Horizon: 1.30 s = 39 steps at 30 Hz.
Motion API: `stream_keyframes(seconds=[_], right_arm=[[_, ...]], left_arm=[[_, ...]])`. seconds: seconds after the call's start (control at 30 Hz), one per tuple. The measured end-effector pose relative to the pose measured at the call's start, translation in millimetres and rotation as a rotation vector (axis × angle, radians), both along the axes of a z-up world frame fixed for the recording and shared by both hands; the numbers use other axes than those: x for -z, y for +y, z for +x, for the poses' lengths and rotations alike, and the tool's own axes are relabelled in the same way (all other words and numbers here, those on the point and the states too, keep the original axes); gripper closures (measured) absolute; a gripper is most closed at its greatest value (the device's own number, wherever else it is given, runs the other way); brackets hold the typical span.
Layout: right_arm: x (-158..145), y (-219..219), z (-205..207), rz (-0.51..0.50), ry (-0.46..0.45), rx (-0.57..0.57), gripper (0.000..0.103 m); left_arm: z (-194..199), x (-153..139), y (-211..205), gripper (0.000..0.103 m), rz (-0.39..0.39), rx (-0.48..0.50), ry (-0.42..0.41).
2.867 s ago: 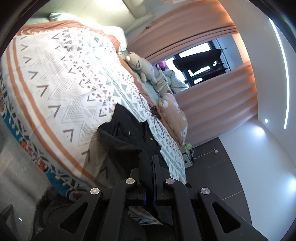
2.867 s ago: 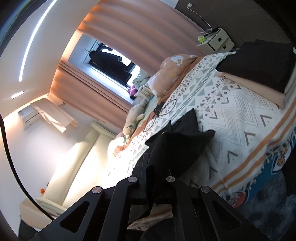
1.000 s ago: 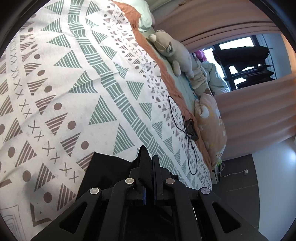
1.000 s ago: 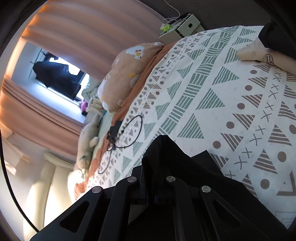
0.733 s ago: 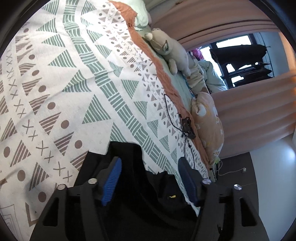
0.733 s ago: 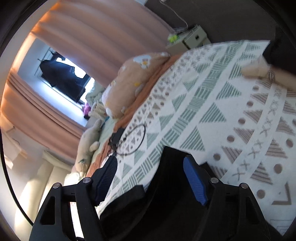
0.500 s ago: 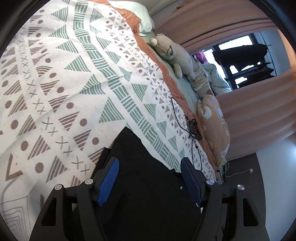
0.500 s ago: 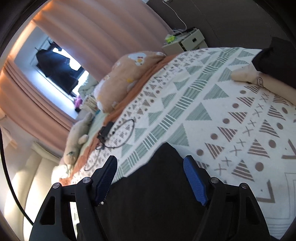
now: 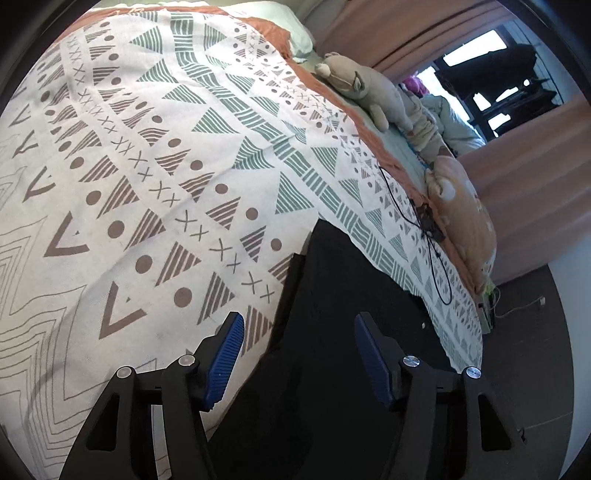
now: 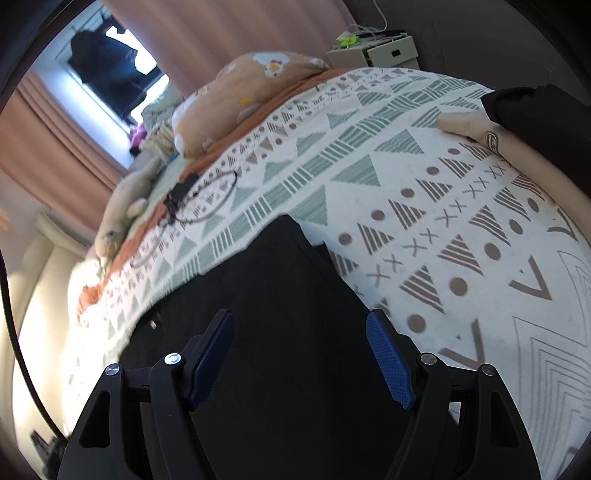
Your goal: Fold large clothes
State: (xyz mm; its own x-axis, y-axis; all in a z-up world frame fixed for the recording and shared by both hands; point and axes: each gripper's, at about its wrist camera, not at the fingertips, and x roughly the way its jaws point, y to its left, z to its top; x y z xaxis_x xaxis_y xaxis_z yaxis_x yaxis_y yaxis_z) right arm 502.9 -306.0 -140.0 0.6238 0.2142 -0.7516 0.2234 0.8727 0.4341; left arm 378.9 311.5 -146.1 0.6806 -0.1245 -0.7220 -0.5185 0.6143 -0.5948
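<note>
Both grippers, left (image 9: 297, 354) and right (image 10: 301, 356), now gape empty, having released the garment (image 10: 280, 295) at 6 o'clock; fold laid

The bedspread (image 9: 155, 177) is white with green and brown triangles, dots and little x marks, plus an orange band along the far edge. A beige plush (image 9: 364, 88) lies along that far edge, with an orange pillow (image 9: 461, 214) further down it, and a black cable (image 9: 430, 236) loops on the spread just beside the pillow. Pink curtains (image 10: 229, 33) hang behind. A small white nightstand (image 10: 380, 51) stands off the bed's corner.
</note>
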Motion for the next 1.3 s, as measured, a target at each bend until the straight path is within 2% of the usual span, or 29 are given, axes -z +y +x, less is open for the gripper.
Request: stream_keyframes(seconds=[0.17, 0.37, 0.5, 0.57, 0.63, 0.7, 0.77, 0.83, 0.87, 0.9, 0.93, 0.97, 1.07, 1.17, 1.3], right_arm=[[10.4, -0.4, -13.3, -0.068, 0.040, -0.067, 0.028], [15.6, -0.9, -18.2, -0.158, 0.062, -0.127, 0.028], [30.1, -9.5, -18.7, -0.147, 0.103, -0.126, 0.029], [37.6, -16.3, -17.4, -0.115, 0.120, -0.114, 0.029], [42.1, -17.4, -15.0, -0.092, 0.128, -0.119, 0.035], [45.4, -17.7, -12.6, -0.077, 0.132, -0.117, 0.054], [46.4, -19.5, -10.7, -0.059, 0.122, -0.097, 0.066], [48.5, -22.0, -8.7, -0.017, 0.107, -0.086, 0.068], [51.2, -23.2, -7.1, 0.008, 0.105, -0.085, 0.076], [52.8, -23.5, -5.7, 0.020, 0.104, -0.084, 0.085], [54.8, -24.1, -4.6, 0.034, 0.099, -0.083, 0.089], [55.0, -24.0, -3.5, 0.042, 0.090, -0.085, 0.094], [48.7, -24.1, -1.6, 0.028, 0.041, -0.080, 0.098], [43.3, -26.1, 1.0, 0.037, 0.007, -0.065, 0.099], [45.1, -26.0, 8.4, 0.035, 0.008, -0.053, 0.099]], left_arm=[[-10.6, -4.7, -23.7, 0.040, 0.092, 0.115, 0.009], [-12.9, 4.6, -39.6, 0.040, 0.174, 0.173, 0.065], [-9.7, 17.6, -47.7, 0.041, 0.201, 0.200, 0.108], [-5.8, 26.4, -49.6, 0.046, 0.201, 0.203, 0.141], [-1.4, 33.9, -51.4, 0.052, 0.184, 0.212, 0.154], [3.4, 38.0, -53.9, 0.056, 0.195, 0.212, 0.165], [9.8, 40.6, -56.7, 0.062, 0.243, 0.211, 0.181], [16.2, 43.6, -58.4, 0.066, 0.276, 0.213, 0.191], [18.8, 45.3, -58.4, 0.077, 0.275, 0.217, 0.187], [20.7, 45.9, -58.4, 0.081, 0.267, 0.217, 0.182], [22.6, 46.3, -57.5, 0.085, 0.262, 0.209, 0.181], [24.0, 45.9, -56.6, 0.093, 0.266, 0.197, 0.179], [28.6, 42.6, -54.4, 0.101, 0.273, 0.181, 0.165], [33.9, 40.1, -52.9, 0.102, 0.275, 0.169, 0.149], [44.5, 42.7, -52.3, 0.102, 0.288, 0.167, 0.139]])
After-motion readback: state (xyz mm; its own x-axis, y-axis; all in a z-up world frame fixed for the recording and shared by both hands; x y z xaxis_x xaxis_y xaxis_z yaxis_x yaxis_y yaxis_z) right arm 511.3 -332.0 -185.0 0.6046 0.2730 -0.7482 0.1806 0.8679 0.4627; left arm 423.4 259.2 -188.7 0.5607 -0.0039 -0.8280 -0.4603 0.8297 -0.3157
